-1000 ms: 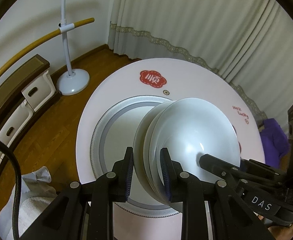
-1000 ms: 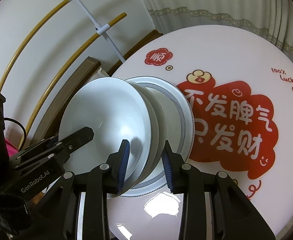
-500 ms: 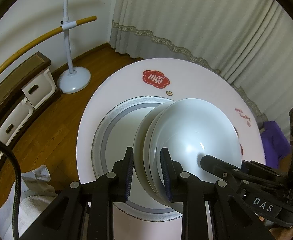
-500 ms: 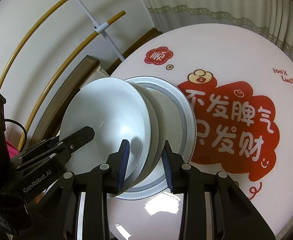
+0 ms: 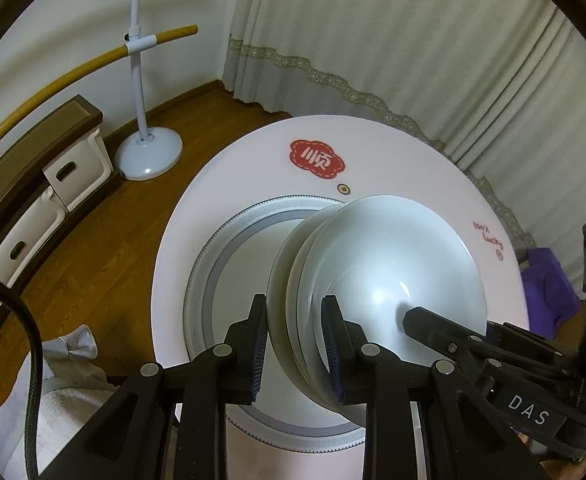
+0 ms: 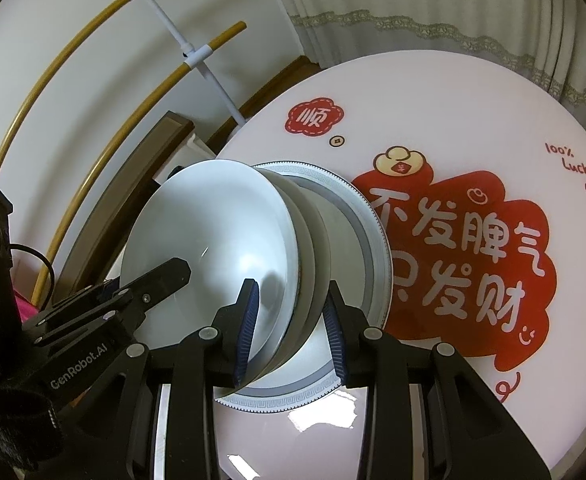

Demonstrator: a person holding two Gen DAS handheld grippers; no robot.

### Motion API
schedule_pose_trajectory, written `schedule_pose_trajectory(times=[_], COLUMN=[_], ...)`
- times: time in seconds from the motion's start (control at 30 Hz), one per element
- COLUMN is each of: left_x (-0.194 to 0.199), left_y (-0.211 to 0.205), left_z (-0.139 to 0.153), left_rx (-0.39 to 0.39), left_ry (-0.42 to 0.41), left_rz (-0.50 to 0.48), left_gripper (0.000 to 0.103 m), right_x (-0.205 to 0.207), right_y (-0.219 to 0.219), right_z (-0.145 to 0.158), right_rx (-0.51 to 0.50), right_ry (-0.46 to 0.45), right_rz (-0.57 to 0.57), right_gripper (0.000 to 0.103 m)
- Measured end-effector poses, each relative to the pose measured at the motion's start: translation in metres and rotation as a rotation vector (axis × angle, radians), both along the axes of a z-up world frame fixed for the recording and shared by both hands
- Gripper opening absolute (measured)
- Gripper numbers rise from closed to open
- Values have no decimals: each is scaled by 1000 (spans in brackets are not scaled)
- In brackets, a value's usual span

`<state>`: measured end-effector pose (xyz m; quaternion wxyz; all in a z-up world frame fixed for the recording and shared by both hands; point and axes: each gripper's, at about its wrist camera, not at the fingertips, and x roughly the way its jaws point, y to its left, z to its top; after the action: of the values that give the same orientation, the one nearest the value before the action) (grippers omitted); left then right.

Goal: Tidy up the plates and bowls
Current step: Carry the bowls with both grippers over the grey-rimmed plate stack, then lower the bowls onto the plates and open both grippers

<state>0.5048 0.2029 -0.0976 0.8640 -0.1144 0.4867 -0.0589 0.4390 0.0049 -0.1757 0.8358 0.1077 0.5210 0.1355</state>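
Gripping bowl stack [image 5: 393,280] unchanged, both grippers unmoved

On the round table [image 6: 473,92] we read "100% Lucky" [image 6: 571,166], a red badge "顺" [image 6: 314,117] and the large "不发脾气只发财" [image 6: 459,256]. We read "GenRobot.AI" on the left gripper [image 6: 80,367], "DAS" on the right gripper [image 5: 529,415].

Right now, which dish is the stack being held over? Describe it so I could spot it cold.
Start at the round pink table with the big red cloud print. Just left of that print lies a large flat plate, under the tilted stack of bowls. Unlike the plain white bowls, its rim carries a grey patterned band.
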Motion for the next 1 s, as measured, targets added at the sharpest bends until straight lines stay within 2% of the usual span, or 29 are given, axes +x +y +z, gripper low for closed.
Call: schedule_pose_trajectory(times=[0.8, 1.0], left_x=[-2, -12], left_y=[2, 3], left_z=[5, 12], left_rx=[11, 42], left_ry=[-8, -44], left_rz=[32, 81], left_gripper=[26, 40], right_x=[7, 0], right_y=[4, -2], right_z=[5, 12], right_rx=[-18, 17], right_ry=[-23, -51], right_rz=[-5, -3], right_gripper=[36, 43])
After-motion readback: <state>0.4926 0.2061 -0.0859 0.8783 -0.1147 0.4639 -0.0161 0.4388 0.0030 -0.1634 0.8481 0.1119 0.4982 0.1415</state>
